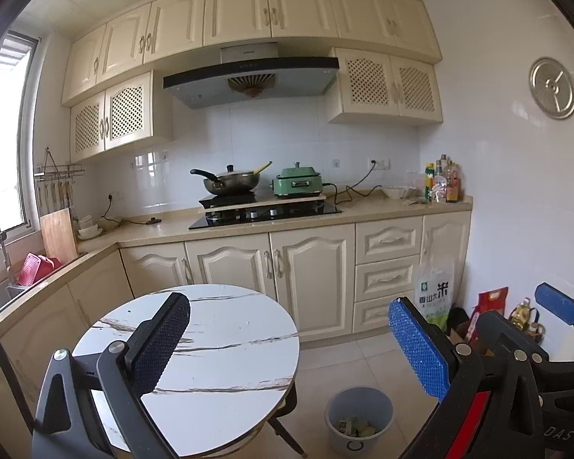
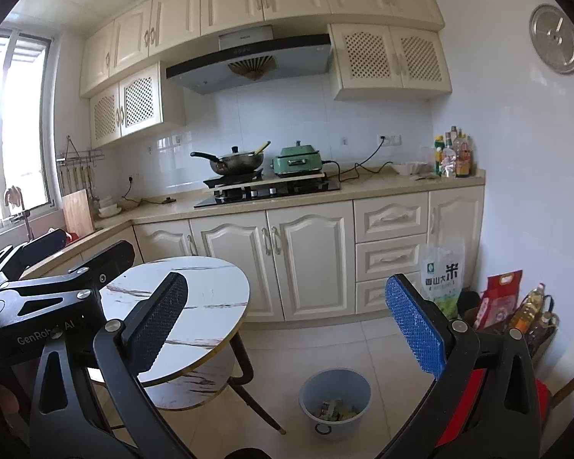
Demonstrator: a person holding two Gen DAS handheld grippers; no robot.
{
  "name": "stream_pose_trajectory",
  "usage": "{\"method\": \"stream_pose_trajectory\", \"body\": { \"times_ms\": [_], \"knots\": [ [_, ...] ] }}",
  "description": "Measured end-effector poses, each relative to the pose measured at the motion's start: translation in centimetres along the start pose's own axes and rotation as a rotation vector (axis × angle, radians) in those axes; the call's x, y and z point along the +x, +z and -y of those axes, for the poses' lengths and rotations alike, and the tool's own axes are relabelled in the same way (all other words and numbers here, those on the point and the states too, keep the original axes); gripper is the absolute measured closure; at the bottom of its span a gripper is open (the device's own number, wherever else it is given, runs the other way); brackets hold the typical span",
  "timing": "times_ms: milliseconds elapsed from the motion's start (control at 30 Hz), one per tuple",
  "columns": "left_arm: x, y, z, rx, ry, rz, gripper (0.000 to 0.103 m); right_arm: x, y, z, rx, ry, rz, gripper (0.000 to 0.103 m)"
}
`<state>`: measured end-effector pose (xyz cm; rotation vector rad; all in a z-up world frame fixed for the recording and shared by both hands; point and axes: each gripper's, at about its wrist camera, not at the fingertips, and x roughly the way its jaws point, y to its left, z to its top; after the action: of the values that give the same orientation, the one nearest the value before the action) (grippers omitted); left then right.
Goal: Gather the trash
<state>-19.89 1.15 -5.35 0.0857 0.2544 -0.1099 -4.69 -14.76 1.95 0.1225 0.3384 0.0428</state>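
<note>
A grey trash bin stands on the floor right of the round marble table, with several pieces of trash inside. It also shows in the right wrist view with the trash in it. My left gripper is open and empty, held high over the table's near right edge. My right gripper is open and empty, above the floor between the table and the bin. The left gripper's body shows at the left of the right wrist view.
A kitchen counter runs along the back with a wok and a green cooker. A rice bag, red bags and oil bottles stand at the right wall. A sink is on the left.
</note>
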Motion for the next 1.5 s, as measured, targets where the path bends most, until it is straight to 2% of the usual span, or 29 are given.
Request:
{"method": "stream_pose_trajectory", "body": {
  "times_ms": [533, 1500],
  "knots": [
    [-0.5, 0.5, 0.7, -0.003, 0.003, 0.016, 0.001, -0.2, 0.0, 0.1, 0.000, 0.005, 0.011, 0.000],
    [-1.6, -0.6, 1.5, -0.011, 0.012, 0.017, 0.001, -0.3, -0.3, 0.2, -0.003, 0.003, 0.000, 0.000]
  ]
}}
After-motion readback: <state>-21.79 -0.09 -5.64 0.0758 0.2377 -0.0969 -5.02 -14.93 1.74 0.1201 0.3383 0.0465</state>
